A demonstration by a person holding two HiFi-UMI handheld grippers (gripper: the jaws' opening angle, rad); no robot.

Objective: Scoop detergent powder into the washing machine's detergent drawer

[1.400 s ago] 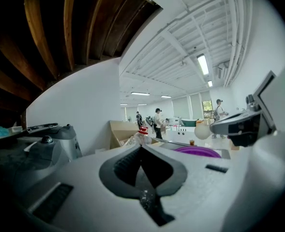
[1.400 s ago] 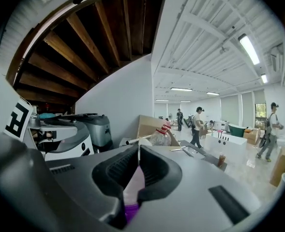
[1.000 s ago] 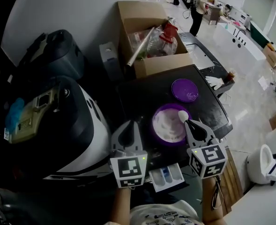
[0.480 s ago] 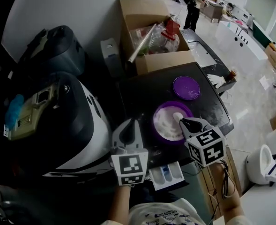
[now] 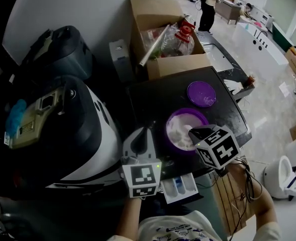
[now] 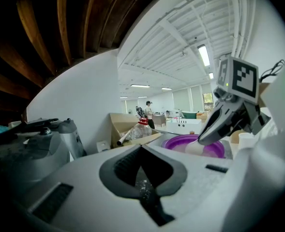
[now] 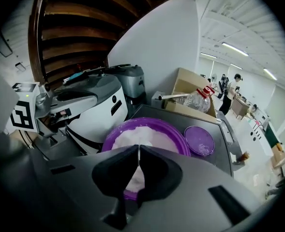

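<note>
Your right claw (image 5: 193,130) grips a white scoop (image 6: 194,149) over the purple tub (image 5: 168,134) of powder (image 7: 142,137); your left claw (image 5: 140,133) is closed on nothing

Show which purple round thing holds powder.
The nearer tub, where the right tongs hold the scoop: full of white powder. The farther lid lies flat.

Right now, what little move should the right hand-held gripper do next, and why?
Probably dip down and push forward to fill up. The right hand-held gripper is shut on the white scoop, whose bowl sits at the powder in the purple tub, and the detergent drawer is open.
</note>
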